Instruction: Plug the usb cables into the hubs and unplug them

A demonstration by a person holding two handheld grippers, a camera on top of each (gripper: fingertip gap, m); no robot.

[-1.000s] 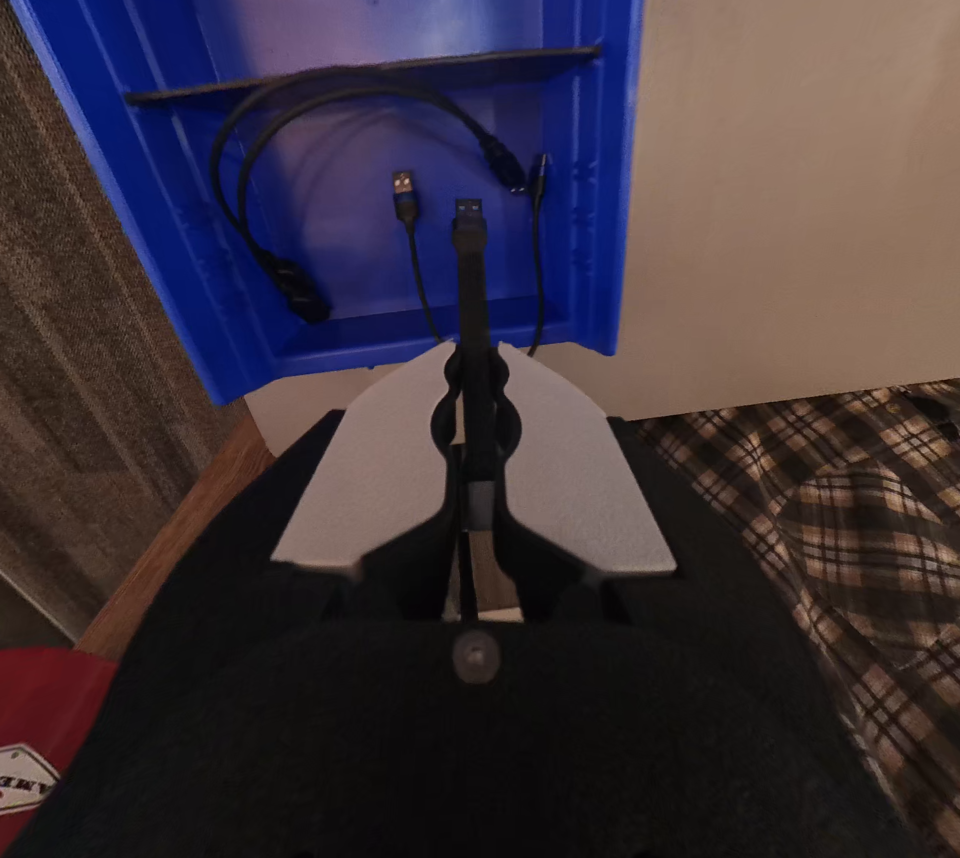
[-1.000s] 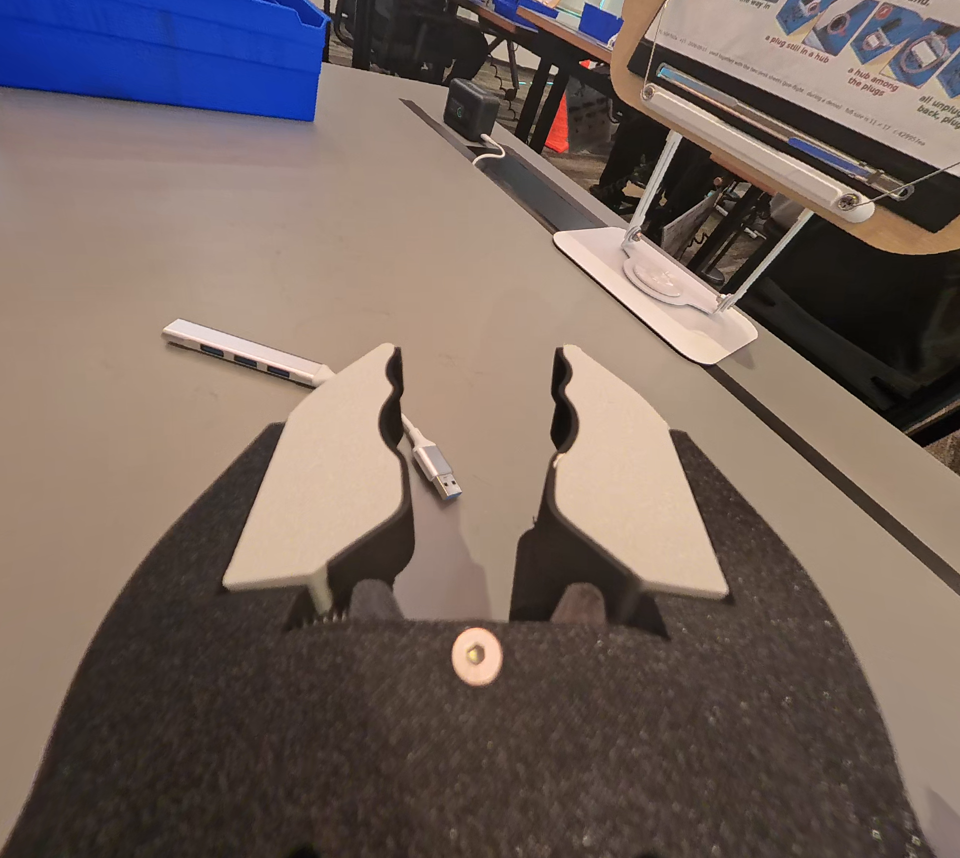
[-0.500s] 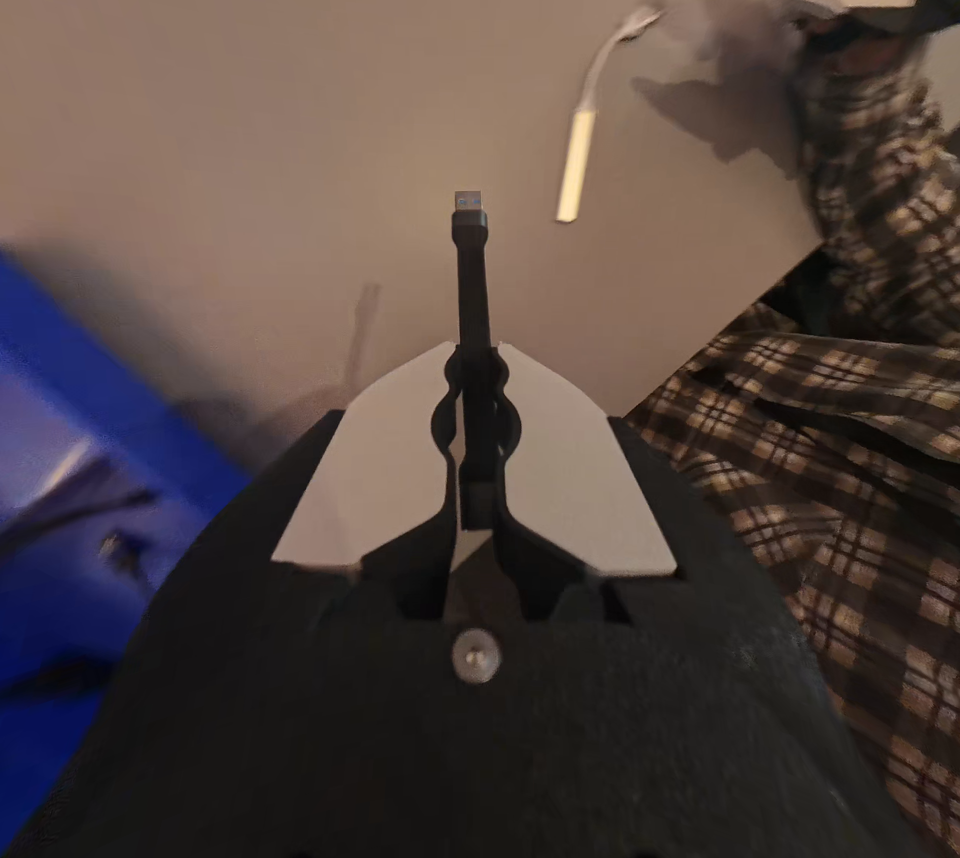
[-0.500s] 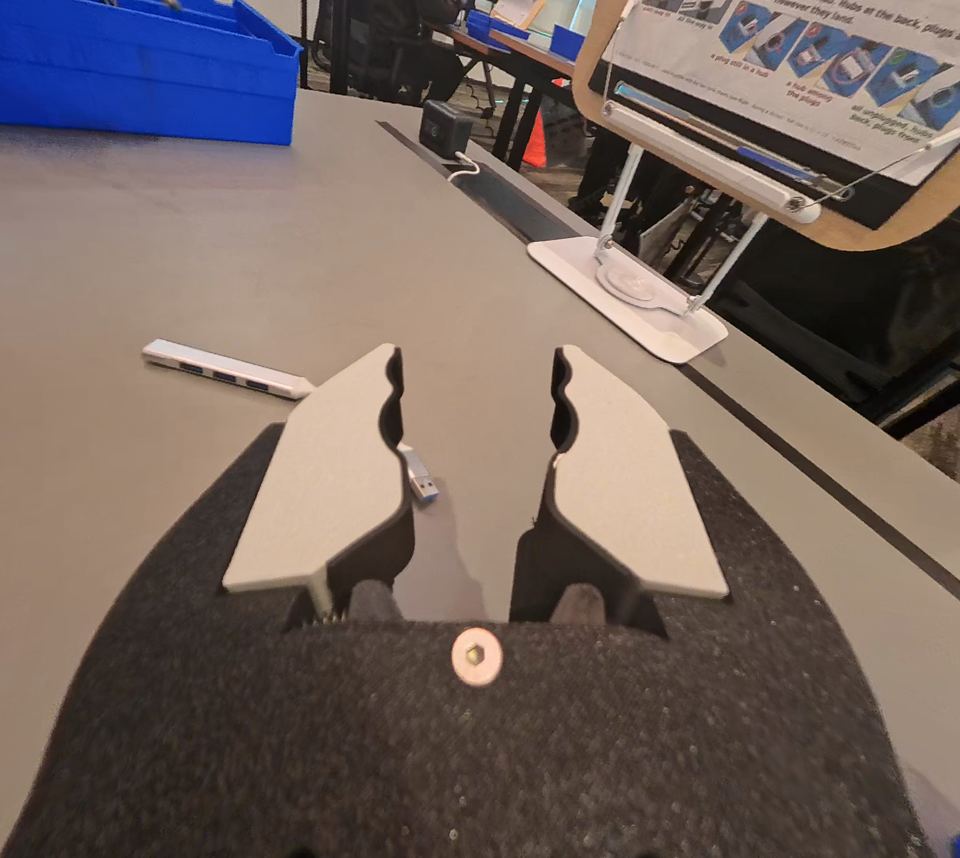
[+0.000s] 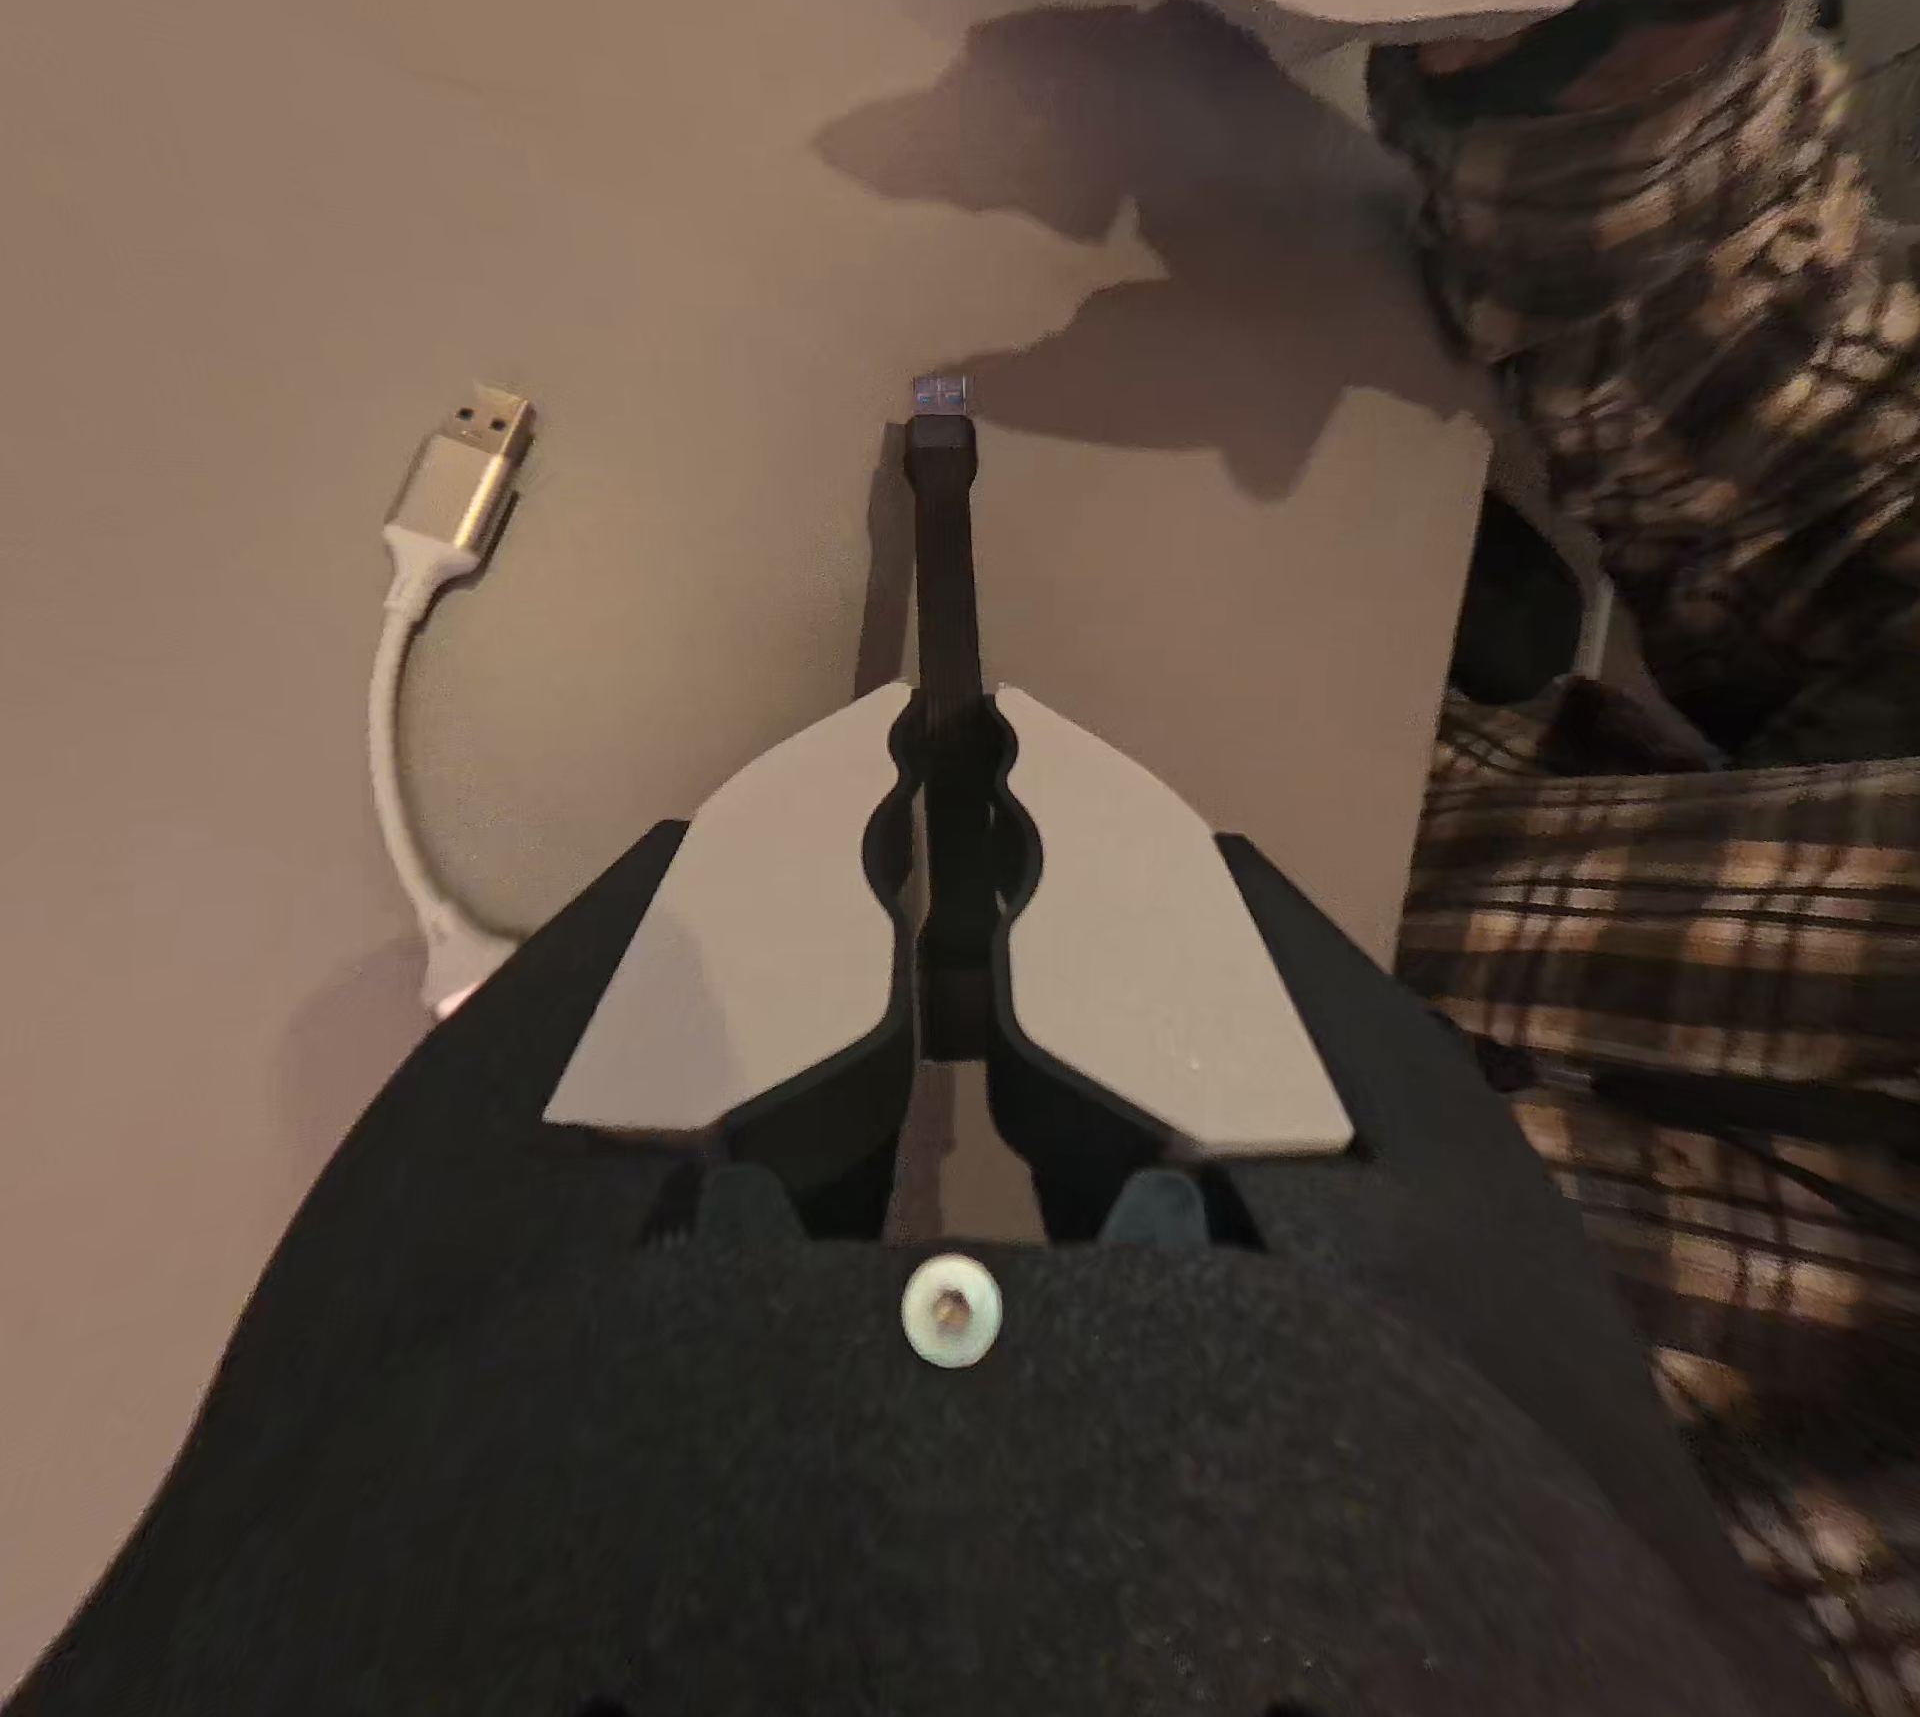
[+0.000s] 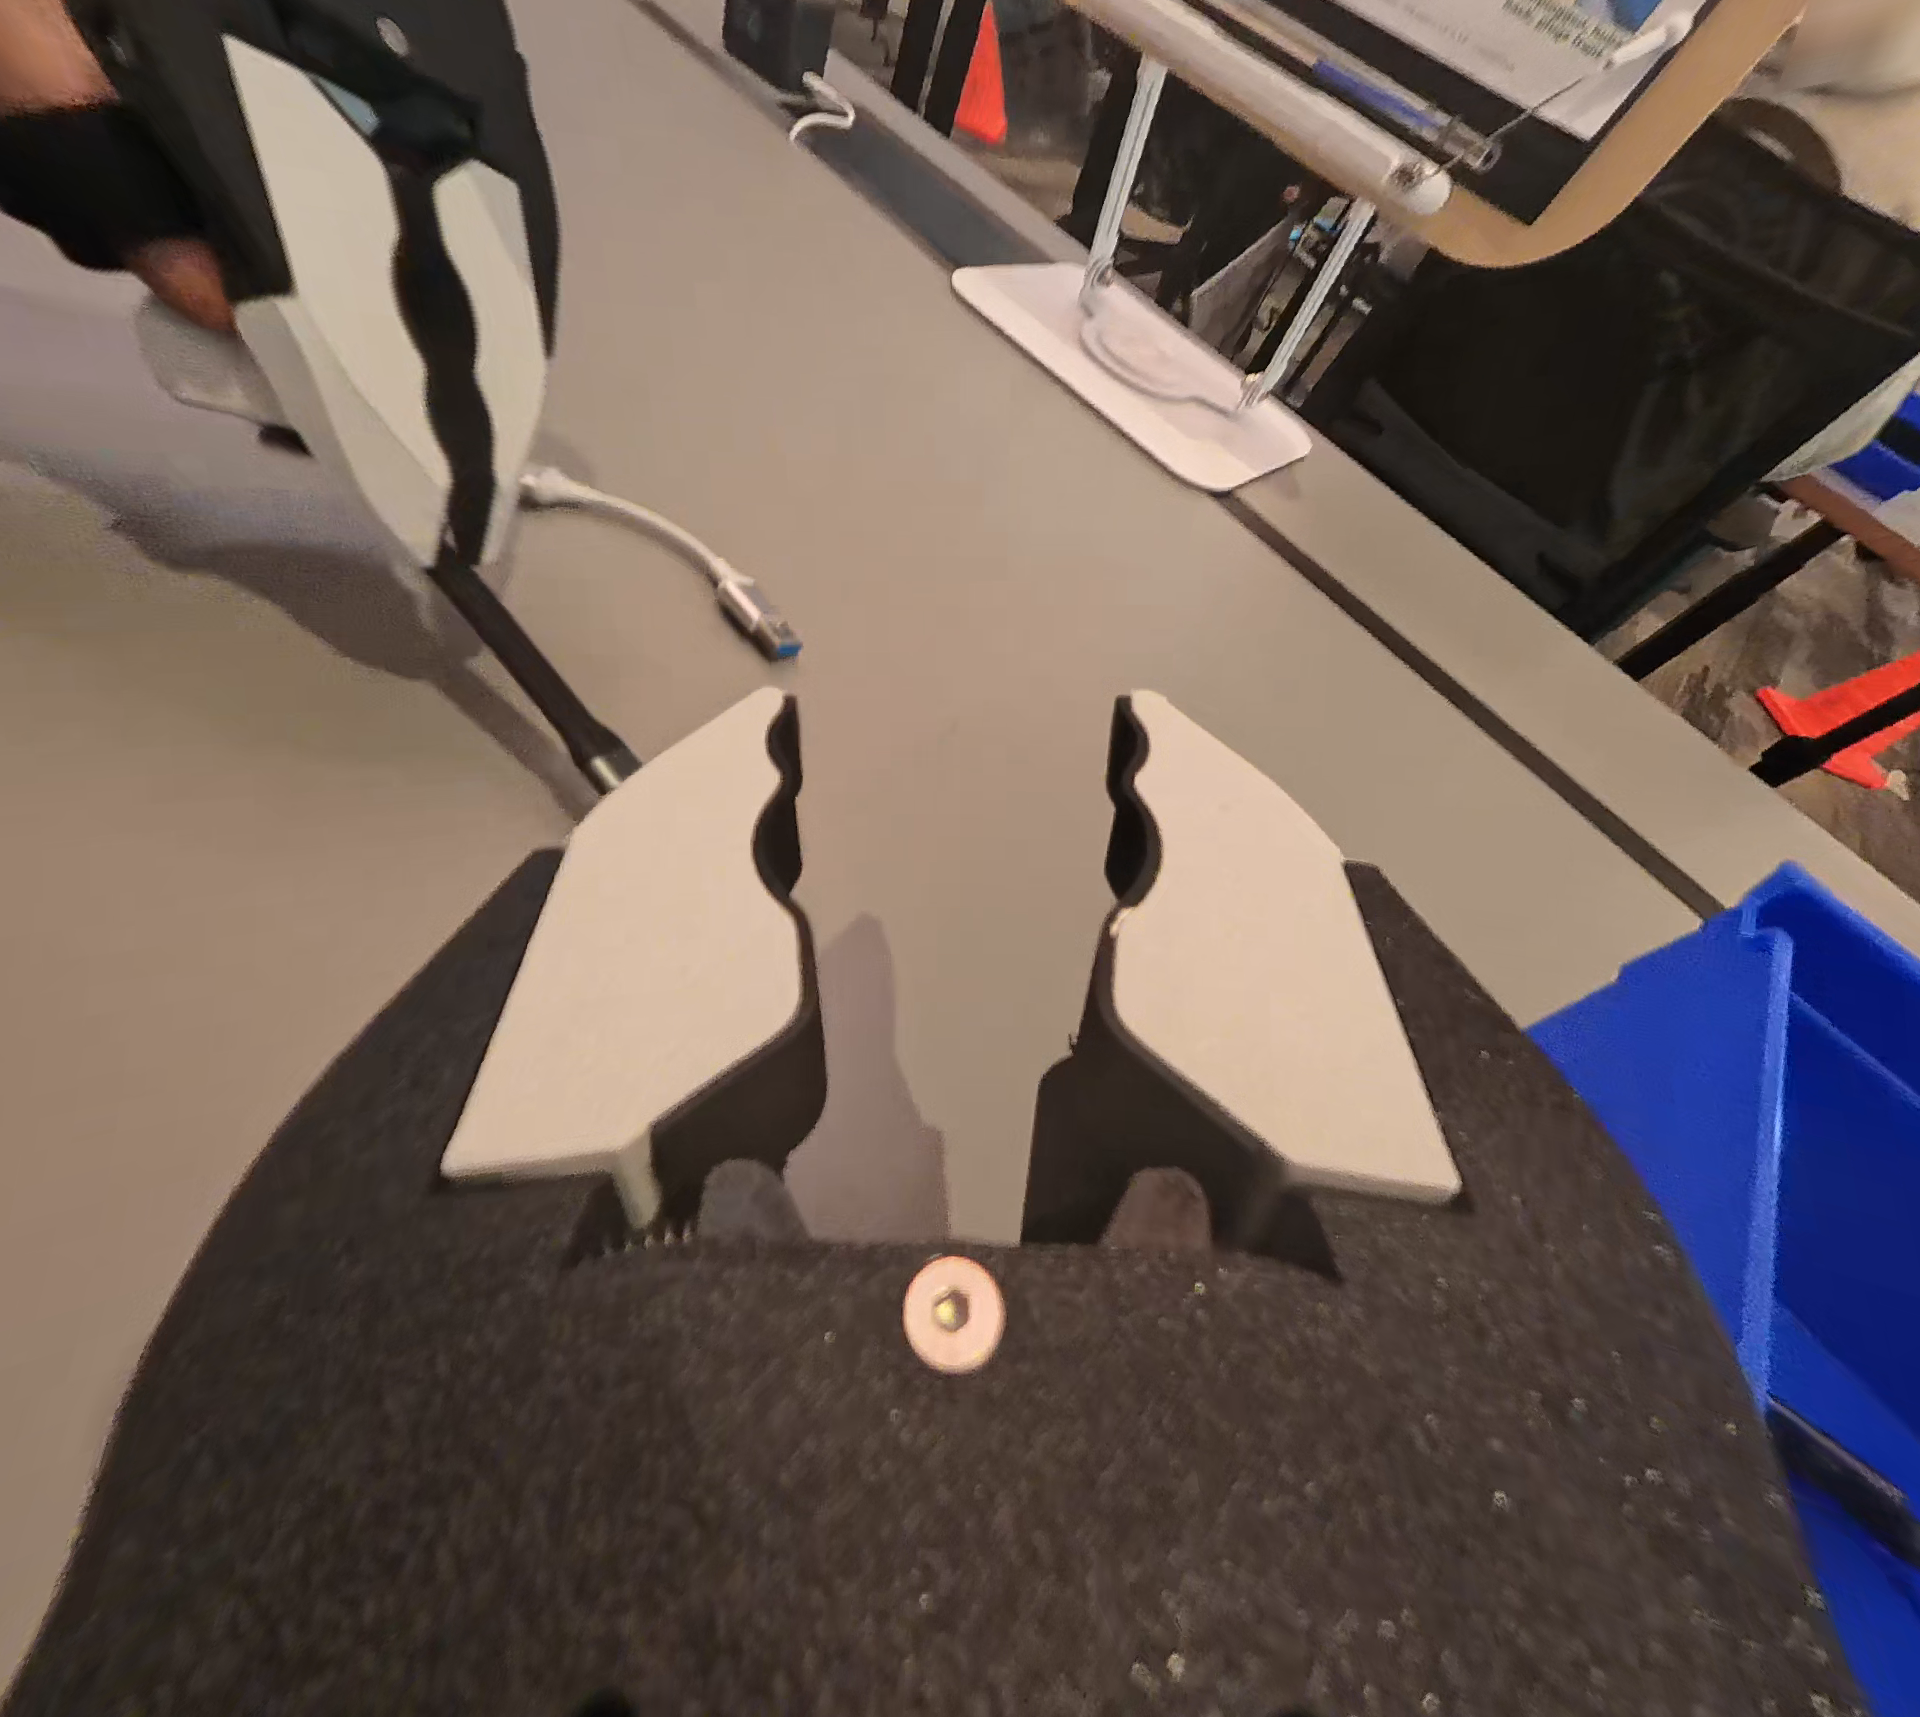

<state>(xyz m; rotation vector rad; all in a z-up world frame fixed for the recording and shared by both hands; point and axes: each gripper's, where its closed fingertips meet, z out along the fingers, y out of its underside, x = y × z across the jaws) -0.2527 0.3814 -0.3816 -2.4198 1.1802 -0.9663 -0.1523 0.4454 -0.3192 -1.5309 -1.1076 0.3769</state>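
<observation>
The black usb cable [image 5: 943,628] is clamped between the closed fingers of the left hand-held gripper [image 5: 951,711], its plug sticking out ahead of the tips and pointing down at the bare desk [image 5: 312,109]. A second ago that same gripper held the cable over an open blue bin with other cables in it; now the bin is out of its view and the plug hangs close over the desk surface, beside a white cable [image 5: 400,711] with a silver plug that lies flat on the desk. In the right wrist view the black plug end disappears behind the near finger, so whether it touches the desk cannot be told.

The right hand-held gripper [image 6: 956,732] stands wide open and empty, low over the desk, just in front of the black cable. The slim silver hub it faced a second ago no longer shows in either view; only its white lead does. A blue bin [image 6: 1714,1096] has come into view at its right, and a tilted board on a white stand [image 6: 1132,358] sits farther back.

Judging from this, the cable has been brought out of the bin to the work area, and plugging has not begun: the hub must next be steadied, probably by the open right gripper, before the plug can be lined up with a port.
</observation>
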